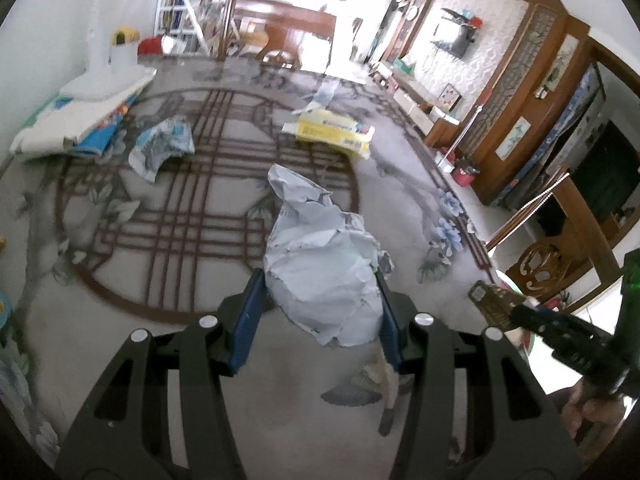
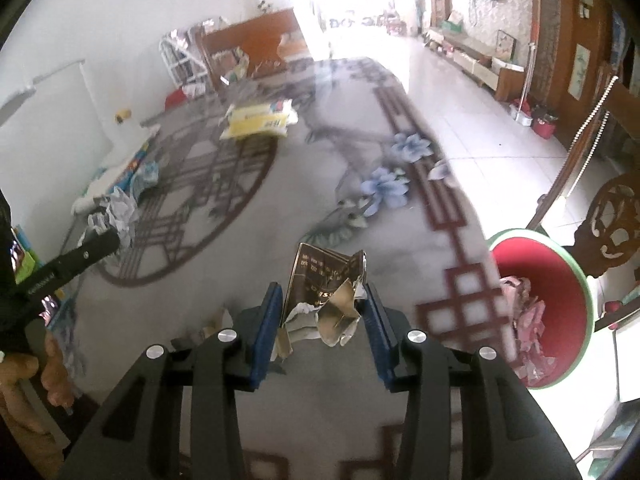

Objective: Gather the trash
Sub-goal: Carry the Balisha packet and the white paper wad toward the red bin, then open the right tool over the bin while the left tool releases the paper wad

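Crumpled pale-blue paper trash [image 1: 320, 264] sits clamped between the blue pads of the left hand-held gripper [image 1: 318, 312], its long axis running forward and up from the jaws. The right hand-held gripper [image 2: 320, 316] pinches a crushed brown-and-gold foil wrapper [image 2: 324, 284], standing upright; its gold print is unreadable. A red, green-rimmed bin [image 2: 560, 280] lies right of it.

Both wrist views tilt down, close over one rug [image 1: 192, 184] — probably overlapping.
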A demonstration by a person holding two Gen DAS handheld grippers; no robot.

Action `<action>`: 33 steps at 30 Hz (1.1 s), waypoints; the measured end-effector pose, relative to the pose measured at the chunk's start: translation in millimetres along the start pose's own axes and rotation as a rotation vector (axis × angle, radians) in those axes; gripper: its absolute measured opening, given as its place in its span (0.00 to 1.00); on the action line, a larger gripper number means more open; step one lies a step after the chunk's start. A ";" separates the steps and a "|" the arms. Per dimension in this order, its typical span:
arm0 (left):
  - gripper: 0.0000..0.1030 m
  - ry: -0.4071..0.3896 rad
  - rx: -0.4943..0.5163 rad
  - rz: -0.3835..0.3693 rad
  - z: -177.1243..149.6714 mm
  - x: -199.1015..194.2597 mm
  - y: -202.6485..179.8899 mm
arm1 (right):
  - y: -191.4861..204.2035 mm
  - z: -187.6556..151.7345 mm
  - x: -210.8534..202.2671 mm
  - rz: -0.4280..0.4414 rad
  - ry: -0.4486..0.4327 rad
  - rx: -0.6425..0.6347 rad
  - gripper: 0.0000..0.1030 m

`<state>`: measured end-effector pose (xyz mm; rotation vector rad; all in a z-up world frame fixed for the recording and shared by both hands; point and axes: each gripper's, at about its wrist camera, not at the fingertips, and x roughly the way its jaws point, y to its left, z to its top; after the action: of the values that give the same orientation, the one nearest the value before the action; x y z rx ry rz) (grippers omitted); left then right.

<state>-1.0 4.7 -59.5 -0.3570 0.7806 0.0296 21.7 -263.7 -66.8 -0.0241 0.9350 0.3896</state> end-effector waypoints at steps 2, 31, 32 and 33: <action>0.47 -0.008 0.024 -0.004 0.8 -3.2 -8.4 | -7.6 1.9 -12.2 0.002 -0.025 0.004 0.39; 0.71 0.299 0.369 -0.465 -37.1 119.2 -312.3 | -257.2 -42.6 -66.3 -0.054 -0.133 0.538 0.59; 0.73 0.297 0.364 -0.466 -37.2 119.5 -310.8 | -257.6 -42.3 -66.7 -0.050 -0.139 0.547 0.59; 0.73 0.297 0.362 -0.463 -37.4 119.7 -308.0 | -257.2 -40.9 -66.6 -0.048 -0.141 0.550 0.59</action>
<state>107.2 -309.4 -73.4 -0.1912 0.9601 -0.6038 41.2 -531.6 -76.6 0.4763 0.8747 0.0790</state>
